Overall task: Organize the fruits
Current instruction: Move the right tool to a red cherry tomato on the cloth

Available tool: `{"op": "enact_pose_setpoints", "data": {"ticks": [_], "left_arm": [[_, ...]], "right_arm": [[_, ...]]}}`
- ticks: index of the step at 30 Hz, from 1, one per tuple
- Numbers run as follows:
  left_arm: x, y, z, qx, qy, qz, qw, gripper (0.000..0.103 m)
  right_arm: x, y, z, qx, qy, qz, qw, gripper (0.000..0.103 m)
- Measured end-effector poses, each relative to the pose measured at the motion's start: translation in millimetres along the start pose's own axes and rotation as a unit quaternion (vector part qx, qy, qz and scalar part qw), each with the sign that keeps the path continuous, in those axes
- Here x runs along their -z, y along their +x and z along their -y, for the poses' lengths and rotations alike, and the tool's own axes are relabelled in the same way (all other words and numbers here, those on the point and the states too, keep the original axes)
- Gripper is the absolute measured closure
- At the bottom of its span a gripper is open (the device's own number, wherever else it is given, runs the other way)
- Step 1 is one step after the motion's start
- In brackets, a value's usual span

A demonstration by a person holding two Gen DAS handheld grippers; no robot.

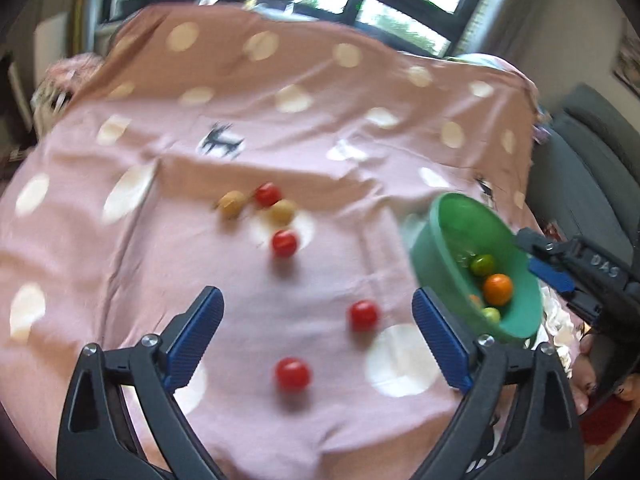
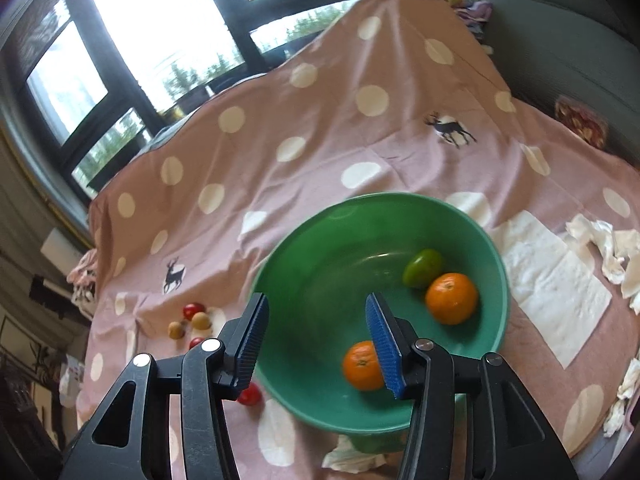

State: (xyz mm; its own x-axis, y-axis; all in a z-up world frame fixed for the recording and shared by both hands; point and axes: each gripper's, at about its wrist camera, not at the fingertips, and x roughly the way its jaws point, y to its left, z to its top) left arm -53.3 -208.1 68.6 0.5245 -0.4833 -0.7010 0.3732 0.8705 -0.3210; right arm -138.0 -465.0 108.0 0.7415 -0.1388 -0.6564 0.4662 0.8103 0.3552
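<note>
My left gripper stood wide, with nothing between its blue pads; it hung over the pink spotted cloth, and a red cherry tomato lay on the cloth in the gap between the fingers, untouched. A second red one sat nearer the camera, a third farther out, and beyond that a fourth was bunched with two tan round fruits, one of them just beside it.

My right gripper was partly parted and gripped nothing. Its fingers hovered above the near side of the green bowl. I could see one orange in the bowl, partly behind the right-hand pad, and apart from it another orange touching a green fruit on the far right of the bowl's floor. Left of the bowl, a red tomato lay on the cloth just beside the rim, half hidden by the left finger. To the right of the bowl lay a flat white paper towel and, farther off, crumpled tissues.

From the left camera the bowl sat at the right edge, and the right gripper reached in above it.
</note>
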Motion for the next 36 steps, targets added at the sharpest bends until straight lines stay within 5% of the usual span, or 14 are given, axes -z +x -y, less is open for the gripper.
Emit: {"op": "enact_pose_setpoints", "data": {"ticks": [9, 16, 25, 36], "left_arm": [[9.8, 10.6, -43.6, -0.093, -0.01, -0.016, 0.9955, 0.008], [11.9, 16.0, -64.8, -0.198, 0.008, -0.01, 0.9801, 0.008], [10.7, 14.9, -81.4, -0.142, -0.033, -0.041, 0.9886, 0.008], [13.3, 11.9, -66.9, -0.096, -0.029, -0.052, 0.9936, 0.011]], "right_arm": [[18.1, 17.3, -55.2, -0.005, -0.094, -0.035, 0.995, 0.051], [44.3, 40.9, -93.3, -0.003, -0.163, -0.088, 0.983, 0.051], [65.7, 67.6, -110.0, 0.019, -0.191, -0.138, 0.972, 0.051], [65.5, 73.3, -104.1, 0.026, -0.172, -0.149, 0.973, 0.051]]}}
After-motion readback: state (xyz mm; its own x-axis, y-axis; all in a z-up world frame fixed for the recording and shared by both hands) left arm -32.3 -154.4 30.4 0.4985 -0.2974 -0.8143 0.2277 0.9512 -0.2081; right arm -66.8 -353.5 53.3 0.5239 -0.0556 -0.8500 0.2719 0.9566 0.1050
